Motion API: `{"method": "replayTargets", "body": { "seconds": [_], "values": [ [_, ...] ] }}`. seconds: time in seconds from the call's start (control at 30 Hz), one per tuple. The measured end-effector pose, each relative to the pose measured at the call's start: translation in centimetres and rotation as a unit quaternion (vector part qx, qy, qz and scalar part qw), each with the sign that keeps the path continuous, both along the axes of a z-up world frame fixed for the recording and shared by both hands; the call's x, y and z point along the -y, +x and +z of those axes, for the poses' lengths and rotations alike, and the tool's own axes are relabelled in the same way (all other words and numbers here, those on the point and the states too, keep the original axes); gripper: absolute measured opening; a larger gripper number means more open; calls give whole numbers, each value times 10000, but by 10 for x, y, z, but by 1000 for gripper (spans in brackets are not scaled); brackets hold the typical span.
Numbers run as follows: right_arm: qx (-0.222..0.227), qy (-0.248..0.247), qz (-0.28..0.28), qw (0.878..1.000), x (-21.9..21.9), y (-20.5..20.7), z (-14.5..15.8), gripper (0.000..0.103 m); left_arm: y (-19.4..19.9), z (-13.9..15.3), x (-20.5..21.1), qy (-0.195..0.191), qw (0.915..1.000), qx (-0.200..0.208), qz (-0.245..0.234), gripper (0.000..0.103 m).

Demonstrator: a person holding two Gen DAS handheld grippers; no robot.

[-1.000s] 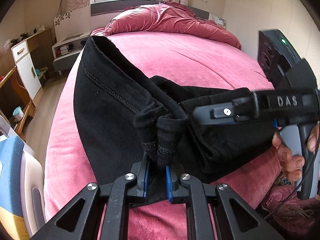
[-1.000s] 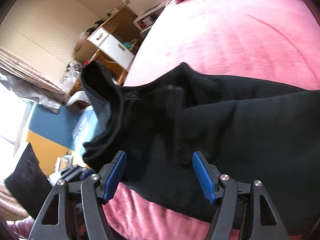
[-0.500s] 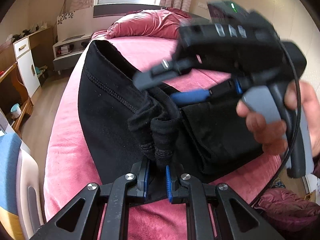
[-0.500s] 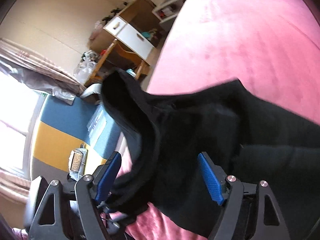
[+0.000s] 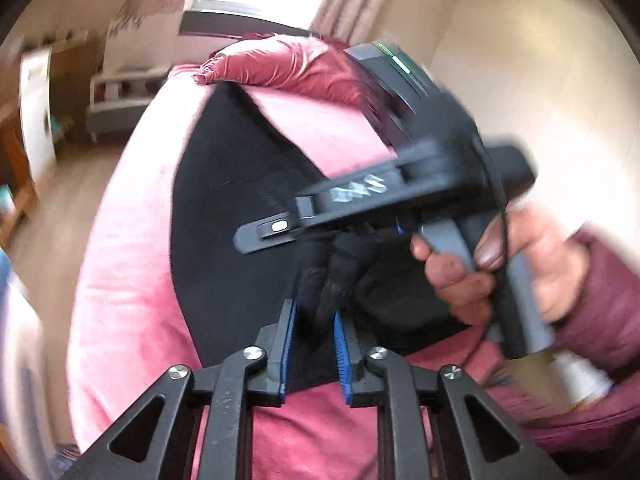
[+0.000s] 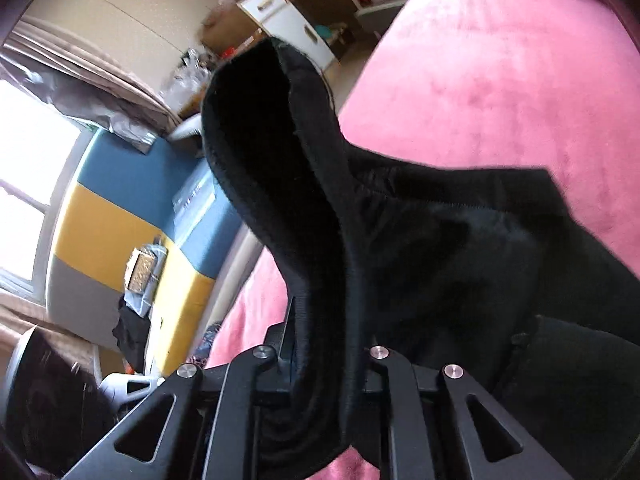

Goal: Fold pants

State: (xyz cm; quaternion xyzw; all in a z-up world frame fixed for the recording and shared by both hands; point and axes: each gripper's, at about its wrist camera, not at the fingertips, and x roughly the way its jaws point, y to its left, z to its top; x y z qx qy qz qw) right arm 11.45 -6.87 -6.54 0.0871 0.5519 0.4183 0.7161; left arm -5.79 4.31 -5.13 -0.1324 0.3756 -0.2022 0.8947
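Note:
Black pants [image 5: 232, 240] lie folded on a pink bed [image 5: 128, 272]. My left gripper [image 5: 314, 336] is shut on a bunched edge of the pants near the bed's front. My right gripper [image 6: 320, 360] is shut on a thick fold of the pants [image 6: 304, 184], which stands up between its jaws and hides the pads. In the left wrist view the right gripper body [image 5: 400, 184] and the hand holding it cross just above the left gripper's grip point. The image is motion-blurred.
A rumpled red quilt [image 5: 288, 68] lies at the bed's far end. A white and wood cabinet [image 6: 288, 20] and a low shelf [image 5: 116, 96] stand to the left of the bed. A blue and yellow chair [image 6: 132, 208] is near the bed's corner.
My right gripper closed from wide open onto a fold of the pants beside the left gripper's grip. The left gripper kept its hold and lifted, tilting its view upward.

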Motion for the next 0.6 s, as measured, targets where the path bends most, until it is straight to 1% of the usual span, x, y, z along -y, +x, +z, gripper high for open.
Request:
{"method": "replayTargets", "body": {
  "seconds": [0.03,0.1,0.17,0.2,0.27,0.37,0.43,0.53,0.6],
  "values": [
    [29,67,-28,10000,4,-1,5,15,-2,3,-12,-314,9995,-31,52,27],
    [119,245,-146,9995,16,-3,21,15,-6,6,-34,-663,9971,-41,372,27],
    [180,402,-202,9988,25,-7,35,14,-6,6,-57,-1110,9918,-102,622,27],
    [224,464,-226,9984,29,-10,43,14,-4,5,-68,-1269,9885,-170,809,27],
    [306,508,-233,9980,38,-16,53,14,0,3,-80,-1325,9852,-232,1060,27],
    [440,623,-264,9967,55,-25,69,14,10,-2,-82,-1231,9850,-355,1152,27],
    [490,681,-344,9959,65,-31,77,14,22,-4,-73,-1152,9866,-450,1062,27],
    [522,810,-524,9940,78,-41,85,14,40,-7,-49,-947,9908,-530,802,27],
    [567,879,-703,9920,95,-44,91,14,53,-8,-33,-928,9920,-598,605,27]
  ]
}}
